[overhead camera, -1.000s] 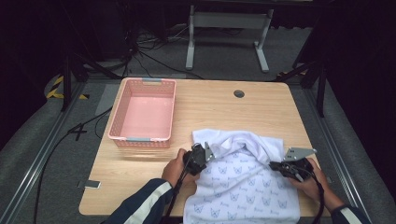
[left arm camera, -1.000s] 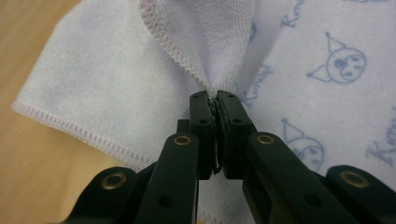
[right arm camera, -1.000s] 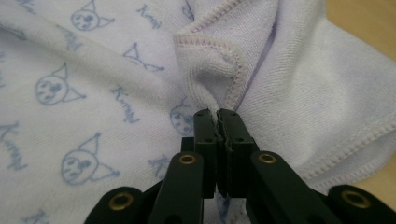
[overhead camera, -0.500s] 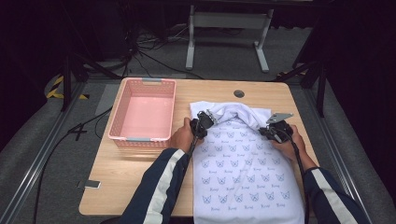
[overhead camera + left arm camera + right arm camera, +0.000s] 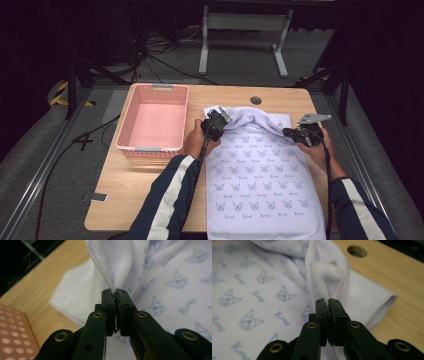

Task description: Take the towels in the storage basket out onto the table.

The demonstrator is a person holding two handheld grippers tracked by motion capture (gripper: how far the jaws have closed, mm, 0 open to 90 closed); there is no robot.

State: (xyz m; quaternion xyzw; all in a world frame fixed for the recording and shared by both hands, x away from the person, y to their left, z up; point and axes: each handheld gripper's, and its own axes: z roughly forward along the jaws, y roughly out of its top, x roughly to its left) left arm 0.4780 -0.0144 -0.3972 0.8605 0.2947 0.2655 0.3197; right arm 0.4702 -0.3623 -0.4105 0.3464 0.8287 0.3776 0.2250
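High view: shirt flat, long axis near-to-far, pinched edge far.

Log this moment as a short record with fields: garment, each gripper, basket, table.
garment: white T-shirt with a small cat print, spread on the table, its far part bunched
left gripper: shut on the T-shirt's stitched hem at its left side
right gripper: shut on the hem at its right side
basket: pink plastic basket, nothing in it, left of the T-shirt
table: wooden table, round cable hole near its far edge
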